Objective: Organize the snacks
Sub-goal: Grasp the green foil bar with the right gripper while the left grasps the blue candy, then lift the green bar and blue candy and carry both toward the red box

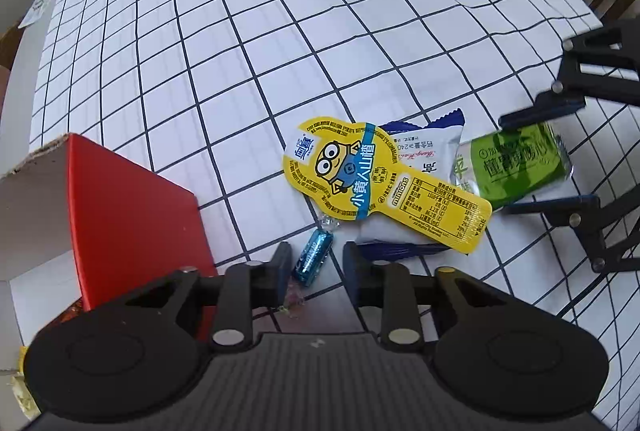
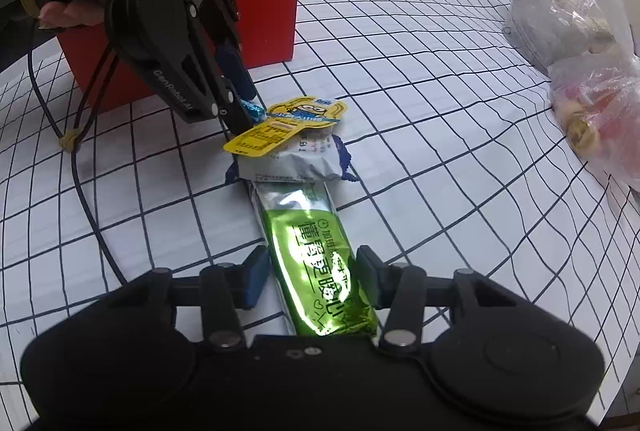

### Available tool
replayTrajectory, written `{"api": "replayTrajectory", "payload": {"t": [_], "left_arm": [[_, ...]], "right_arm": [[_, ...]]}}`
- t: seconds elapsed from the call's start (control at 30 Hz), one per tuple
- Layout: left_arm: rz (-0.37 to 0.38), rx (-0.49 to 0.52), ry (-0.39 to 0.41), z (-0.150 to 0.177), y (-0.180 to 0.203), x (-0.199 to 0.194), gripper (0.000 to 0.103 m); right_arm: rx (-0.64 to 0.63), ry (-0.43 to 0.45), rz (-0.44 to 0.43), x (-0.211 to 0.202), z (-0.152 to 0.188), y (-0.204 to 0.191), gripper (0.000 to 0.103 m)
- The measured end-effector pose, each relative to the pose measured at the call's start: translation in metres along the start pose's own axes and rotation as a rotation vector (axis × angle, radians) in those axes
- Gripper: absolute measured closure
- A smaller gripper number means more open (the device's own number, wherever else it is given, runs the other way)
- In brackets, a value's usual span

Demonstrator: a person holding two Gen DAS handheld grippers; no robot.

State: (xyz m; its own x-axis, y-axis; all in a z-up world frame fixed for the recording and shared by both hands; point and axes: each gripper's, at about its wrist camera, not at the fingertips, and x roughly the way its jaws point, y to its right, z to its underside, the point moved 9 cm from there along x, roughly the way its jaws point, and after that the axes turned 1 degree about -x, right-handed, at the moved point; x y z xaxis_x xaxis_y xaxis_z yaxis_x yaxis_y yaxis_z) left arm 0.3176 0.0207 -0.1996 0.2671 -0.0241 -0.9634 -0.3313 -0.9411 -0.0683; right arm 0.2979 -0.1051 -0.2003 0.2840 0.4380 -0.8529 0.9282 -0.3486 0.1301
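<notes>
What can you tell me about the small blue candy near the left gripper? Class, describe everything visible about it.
The blue candy is a small cylinder in shiny metallic blue foil with tiny print, its clear twisted ends sticking out. It lies flat on the checked tablecloth, angled, between the open fingers of the left gripper, which do not appear to be squeezing it yet. Its far twisted end reaches the edge of the yellow cartoon snack pack. The red box stands just to its left.
</notes>
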Motion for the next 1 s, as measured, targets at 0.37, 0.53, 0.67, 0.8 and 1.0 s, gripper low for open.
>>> {"api": "replayTrajectory", "payload": {"t": [0.37,0.53,0.67,0.8,1.0], "left_arm": [[-0.062,-0.117,0.043,0.018,0.012,0.004,0.092],[-0.060,-0.221,0.062,0.037,0.008,-0.003,0.092],[-0.033,-0.299,0.090,0.055,0.007,-0.012,0.092],[-0.010,-0.343,0.112,0.074,0.014,-0.020,0.092],[0.027,-0.350,0.107,0.092,0.027,-0.030,0.092]], "right_arm": [[0.200,-0.005,0.088,-0.010,0.009,-0.020,0.062],[0.336,-0.003,0.151,-0.017,0.017,-0.027,0.063],[0.430,0.013,0.189,-0.027,0.023,-0.034,0.069],[0.484,0.031,0.197,-0.036,0.027,-0.045,0.096],[0.474,0.042,0.184,-0.044,0.030,-0.062,0.079]]}}
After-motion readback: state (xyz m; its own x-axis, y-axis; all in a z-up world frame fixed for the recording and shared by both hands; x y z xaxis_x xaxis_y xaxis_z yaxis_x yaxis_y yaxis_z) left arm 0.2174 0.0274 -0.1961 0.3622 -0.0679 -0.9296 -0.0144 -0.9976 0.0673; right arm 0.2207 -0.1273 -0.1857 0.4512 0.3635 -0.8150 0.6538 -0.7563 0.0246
